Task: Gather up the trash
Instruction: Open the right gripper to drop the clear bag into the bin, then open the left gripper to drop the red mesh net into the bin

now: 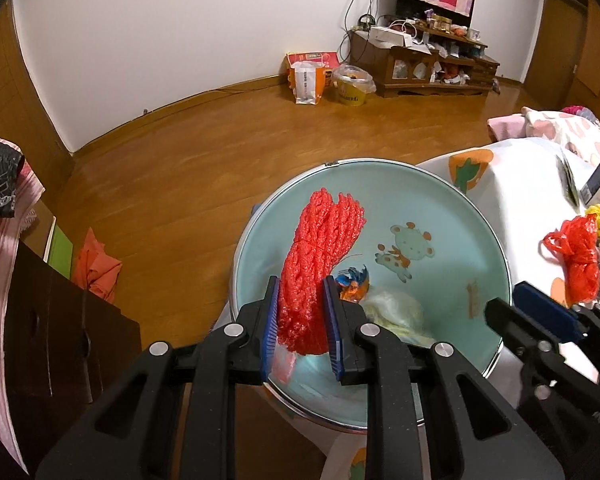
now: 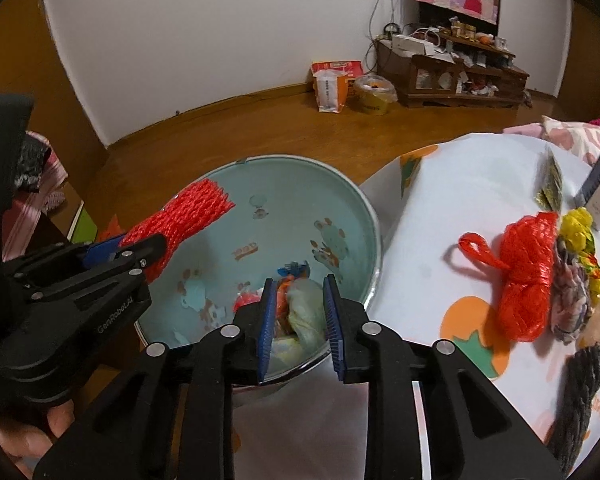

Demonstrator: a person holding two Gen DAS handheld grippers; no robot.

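**Red mesh held over the basin**

The worktop (image 2: 460, 208), under a white cloth with orange prints, fills the 3 o'clock side; a crumpled red plastic bag (image 2: 528, 276) lies on it. At its 9 o'clock edge sits the pale blue basin (image 1: 440, 200) (cartoon animals inside), with wrappers at the bottom. The left gripper (image 1: 300, 316) clamps a red foam mesh sleeve (image 1: 320, 248) above the basin. The right gripper (image 2: 298, 312) stands narrowly parted over the wrappers, gripping nothing

Lower end of red mesh (image 1: 316, 264) behind tool pads (image 1: 270, 328).
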